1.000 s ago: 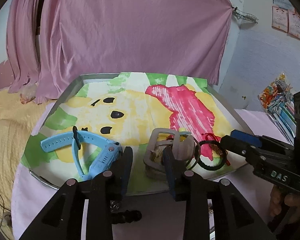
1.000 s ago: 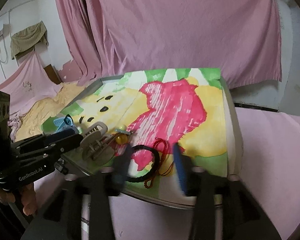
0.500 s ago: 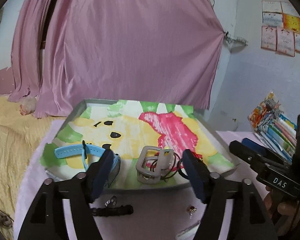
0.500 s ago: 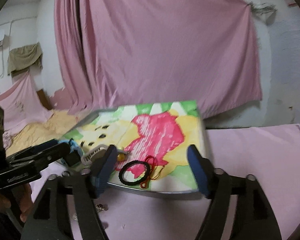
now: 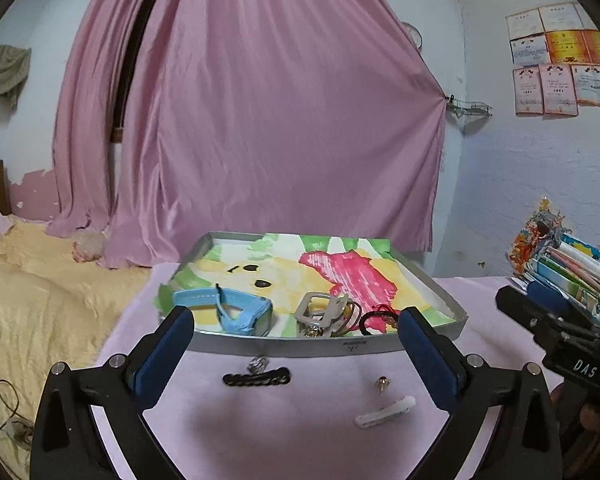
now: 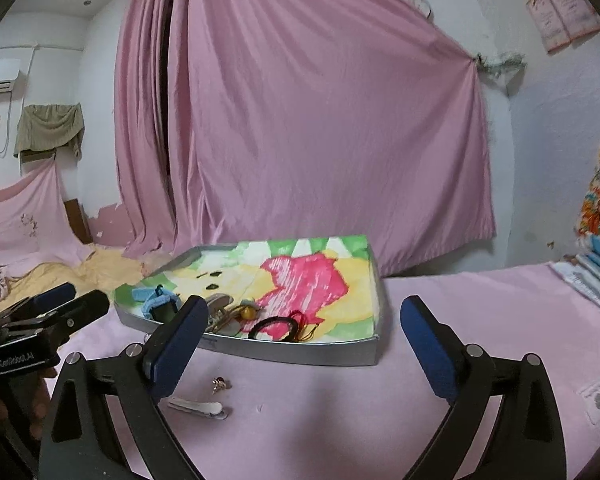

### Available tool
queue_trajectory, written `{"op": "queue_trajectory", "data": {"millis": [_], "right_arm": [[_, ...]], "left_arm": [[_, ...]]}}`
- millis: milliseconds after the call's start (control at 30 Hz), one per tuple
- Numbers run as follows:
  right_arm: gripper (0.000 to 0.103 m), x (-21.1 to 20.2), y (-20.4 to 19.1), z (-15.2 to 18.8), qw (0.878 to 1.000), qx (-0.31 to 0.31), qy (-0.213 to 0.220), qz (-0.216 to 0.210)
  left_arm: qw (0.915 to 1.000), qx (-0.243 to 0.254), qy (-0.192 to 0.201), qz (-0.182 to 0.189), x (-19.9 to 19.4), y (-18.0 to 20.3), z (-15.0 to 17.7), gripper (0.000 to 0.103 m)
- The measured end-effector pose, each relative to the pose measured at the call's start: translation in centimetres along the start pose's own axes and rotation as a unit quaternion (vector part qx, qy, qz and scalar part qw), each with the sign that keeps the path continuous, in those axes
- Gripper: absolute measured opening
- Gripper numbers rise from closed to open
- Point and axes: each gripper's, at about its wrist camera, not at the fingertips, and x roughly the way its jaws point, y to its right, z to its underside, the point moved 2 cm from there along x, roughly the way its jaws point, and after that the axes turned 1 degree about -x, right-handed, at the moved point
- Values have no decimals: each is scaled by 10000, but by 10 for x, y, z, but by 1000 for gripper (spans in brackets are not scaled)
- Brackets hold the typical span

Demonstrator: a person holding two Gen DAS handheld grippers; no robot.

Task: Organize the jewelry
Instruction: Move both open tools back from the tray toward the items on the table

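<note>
Now both claws are wide open and hold nothing — the left claw [image 5: 292, 332] and the right claw [image 6: 304, 330]. The tray [image 5: 324, 345] holds some jewelry; near it lie a hair clip [image 5: 385, 412] and tiny earring [image 5: 381, 382] — easy to drop.

- Left gripper [image 5: 296, 334]: jaws spread wide, nothing between the blue pads [image 5: 162, 354], held level above the near edge of the table.
- Right gripper [image 6: 302, 340]: jaws likewise wide apart, empty, just beside the left.
</note>
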Motion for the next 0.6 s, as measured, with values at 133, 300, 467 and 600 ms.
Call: {"op": "queue_trajectory", "data": {"millis": [133, 300, 467, 600], "right_arm": [[96, -13, -4, 3, 10000, -53, 41, 1], [96, -26, -9, 12, 9999, -106, 122, 19], [96, -28, -15, 23, 9998, -188, 67, -1], [96, -25, -19, 30, 9996, -272, -68, -34]], "left_arm": [[9999, 43, 95, -69, -15, -2, 6, 102], [9998, 61, 168, -38, -27, -6, 14, 102], [9999, -35, 84, -96, -28, -16, 22, 102], [9998, -60, -1, -174, -27, -23, 28, 102]]}}
